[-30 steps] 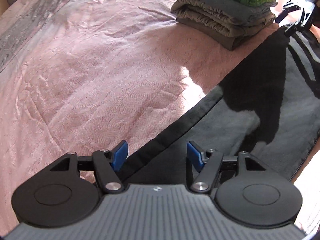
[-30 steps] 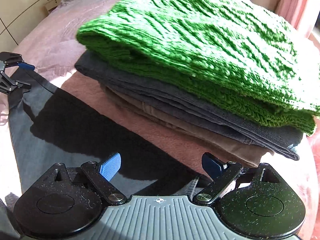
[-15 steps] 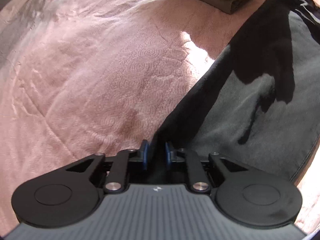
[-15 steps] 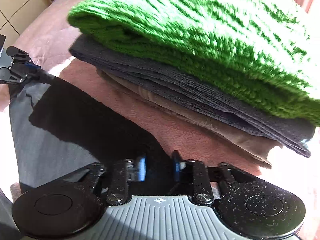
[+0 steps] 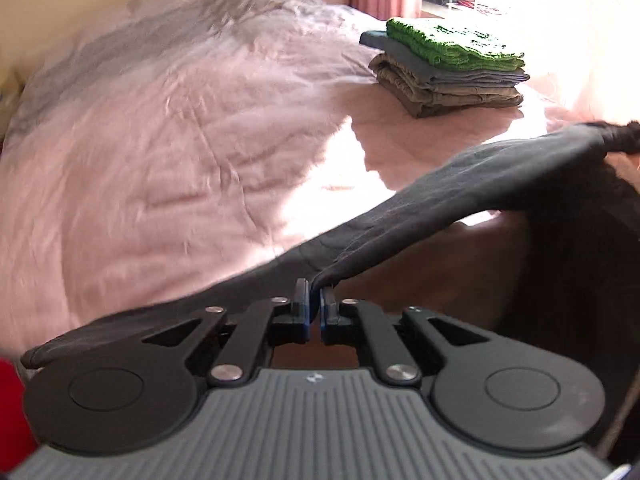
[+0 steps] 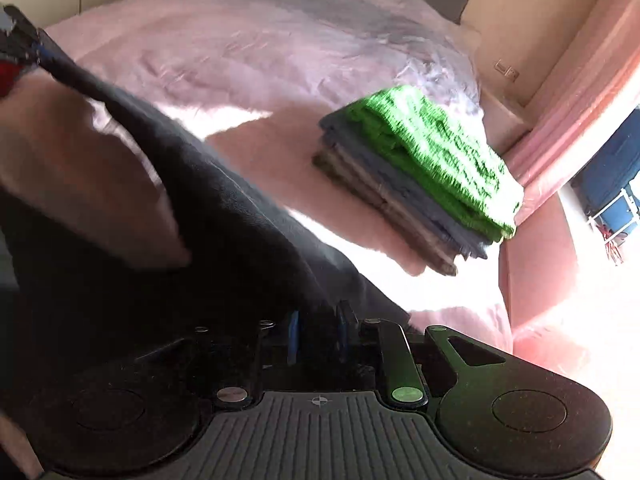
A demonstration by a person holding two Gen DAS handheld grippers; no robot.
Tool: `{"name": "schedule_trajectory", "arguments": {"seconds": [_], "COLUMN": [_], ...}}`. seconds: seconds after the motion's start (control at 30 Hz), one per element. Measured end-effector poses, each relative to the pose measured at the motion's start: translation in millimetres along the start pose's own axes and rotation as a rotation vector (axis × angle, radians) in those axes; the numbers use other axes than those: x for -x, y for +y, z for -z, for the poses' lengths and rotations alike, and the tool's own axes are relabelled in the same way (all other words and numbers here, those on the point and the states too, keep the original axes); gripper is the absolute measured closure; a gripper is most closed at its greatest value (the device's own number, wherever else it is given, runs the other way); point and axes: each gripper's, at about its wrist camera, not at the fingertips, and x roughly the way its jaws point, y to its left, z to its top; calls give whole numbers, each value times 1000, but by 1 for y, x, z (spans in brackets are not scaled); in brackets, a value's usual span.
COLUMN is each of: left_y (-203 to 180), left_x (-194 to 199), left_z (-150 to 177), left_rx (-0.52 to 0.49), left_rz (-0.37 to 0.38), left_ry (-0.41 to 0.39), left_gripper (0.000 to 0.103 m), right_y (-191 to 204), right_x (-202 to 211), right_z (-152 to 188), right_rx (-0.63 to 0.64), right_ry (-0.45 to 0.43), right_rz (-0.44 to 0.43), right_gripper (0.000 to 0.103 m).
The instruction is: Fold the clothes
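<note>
A dark grey garment (image 5: 472, 184) hangs stretched in the air above the pink bed (image 5: 180, 152), held at both ends. My left gripper (image 5: 314, 305) is shut on one end of its top edge. In the right wrist view my right gripper (image 6: 318, 334) is shut on the other end of the dark garment (image 6: 208, 216). The left gripper (image 6: 24, 46) shows there at the far left, gripping the cloth. The garment's lower part hangs down in shadow.
A stack of folded clothes (image 5: 448, 68) with a green knit on top lies on the bed at the right; it also shows in the right wrist view (image 6: 416, 176). Pink curtains (image 6: 580, 92) and a blue item (image 6: 612, 176) stand beyond the bed.
Both grippers closed on the garment's edge as it lay flat on the bed, then lifted it up. The cloth now hangs stretched between them above the bed.
</note>
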Motion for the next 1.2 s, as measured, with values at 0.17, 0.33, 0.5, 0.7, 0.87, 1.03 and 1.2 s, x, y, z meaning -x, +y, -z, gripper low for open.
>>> {"name": "schedule_trajectory", "arguments": {"seconds": [0.17,0.33,0.5,0.7,0.87,1.03,1.2], "left_y": [-3,12,51,76,81,78,69], "left_x": [17,25,22,-1,-8,-16,-15], "left_z": [104,147,172,182,171,163,154], "left_rx": [385,762,1175,1402,1345,1273,1156], "left_rz": [14,8,-54,-87,-121,-161,-206], "left_ry": [201,141,-33,-156,-172,-158,-134], "left_gripper": [88,76,65,62,74,74,100], "right_y": [57,23,-41,-75,-92,-103,-112], "right_x": [18,16,-2,-21,-28,-49,-52], "right_z": [63,99,149,188,208,225,229], "right_rx": [-202,-748,-1352,-1640,-1722,-1766,-1733], "right_ry": [183,197,73,-56,-143,-148,-99], "right_rz": [-56,-75,-145,-218,-240,-257,-247], "right_gripper": [18,18,18,19,19,26,65]}}
